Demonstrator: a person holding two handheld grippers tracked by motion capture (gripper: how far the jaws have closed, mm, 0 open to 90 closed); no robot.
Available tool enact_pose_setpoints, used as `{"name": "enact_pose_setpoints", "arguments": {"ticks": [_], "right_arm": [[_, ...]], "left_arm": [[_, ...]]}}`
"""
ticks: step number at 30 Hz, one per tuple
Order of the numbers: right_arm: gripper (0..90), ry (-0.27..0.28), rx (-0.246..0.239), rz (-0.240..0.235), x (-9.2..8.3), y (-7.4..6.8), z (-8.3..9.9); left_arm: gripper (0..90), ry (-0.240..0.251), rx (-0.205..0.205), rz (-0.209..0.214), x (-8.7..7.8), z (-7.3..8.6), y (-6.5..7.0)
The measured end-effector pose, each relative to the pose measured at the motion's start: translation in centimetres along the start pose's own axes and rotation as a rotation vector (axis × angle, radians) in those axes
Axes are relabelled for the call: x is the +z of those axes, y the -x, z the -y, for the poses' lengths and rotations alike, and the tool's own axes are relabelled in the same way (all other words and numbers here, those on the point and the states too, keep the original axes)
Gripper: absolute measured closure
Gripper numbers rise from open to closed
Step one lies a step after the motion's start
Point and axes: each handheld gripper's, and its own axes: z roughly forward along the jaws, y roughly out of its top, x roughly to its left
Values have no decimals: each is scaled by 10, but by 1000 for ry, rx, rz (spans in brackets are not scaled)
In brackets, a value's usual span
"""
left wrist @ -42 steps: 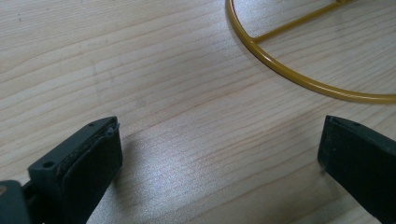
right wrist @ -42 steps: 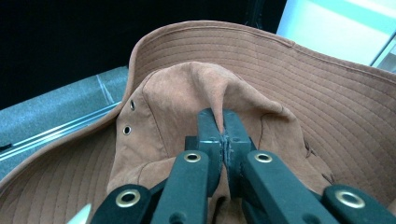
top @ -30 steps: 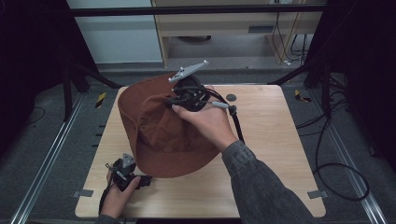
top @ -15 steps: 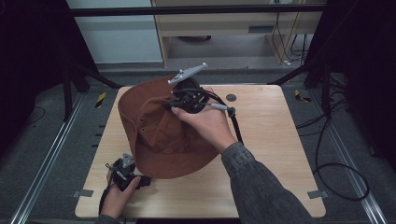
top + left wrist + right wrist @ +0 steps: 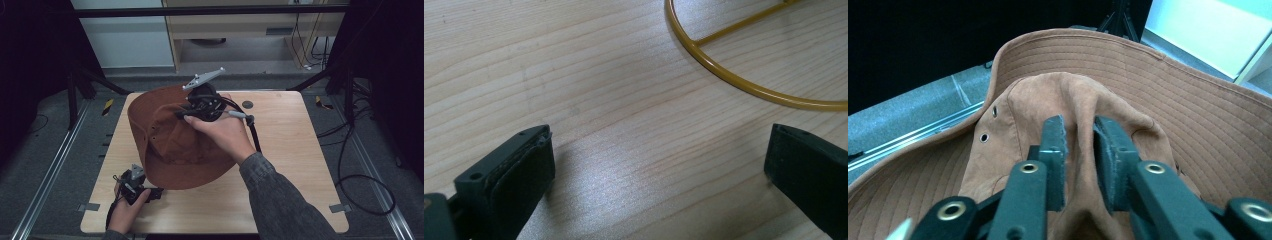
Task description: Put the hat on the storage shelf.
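Note:
A brown wide-brimmed hat (image 5: 170, 145) stands raised over the middle of the wooden table (image 5: 300, 165). My right gripper (image 5: 186, 115) is at its crown, held from the right by a hand. In the right gripper view its jaws (image 5: 1079, 127) have just been opening. A fold of the crown fabric (image 5: 1075, 100) stands loosely between them. My left gripper (image 5: 152, 192) lies low at the table's front left, next to the brim. It (image 5: 659, 150) is open wide over bare wood, with a yellow wire ring (image 5: 734, 82) just ahead.
A small dark disc (image 5: 247, 105) is set in the table's far side. Metal rails (image 5: 45, 175) run along the floor on both sides, and cables (image 5: 360, 170) trail on the right. Bare wood lies right of the hat.

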Motion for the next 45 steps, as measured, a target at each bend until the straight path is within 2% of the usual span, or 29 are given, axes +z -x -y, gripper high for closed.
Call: {"name": "enact_pose_setpoints", "arguments": {"ticks": [6, 13, 18, 25, 32, 45], "right_arm": [[658, -5, 4, 0, 1, -1, 1], [534, -10, 0, 20, 0, -2, 1], [357, -10, -4, 43, -2, -4, 1], [217, -11, 9, 59, -5, -4, 0], [156, -2, 20, 75, -11, -2, 3], [98, 60, 17, 82, -53, 1, 21]], "left_arm": [[0, 0, 0, 0, 0, 0, 0], [0, 0, 0, 0, 0, 0, 0], [0, 0, 0, 0, 0, 0, 0], [0, 0, 1, 0, 0, 0, 0], [0, 0, 1, 0, 0, 0, 0], [0, 2, 0, -1, 0, 0, 0]]}}
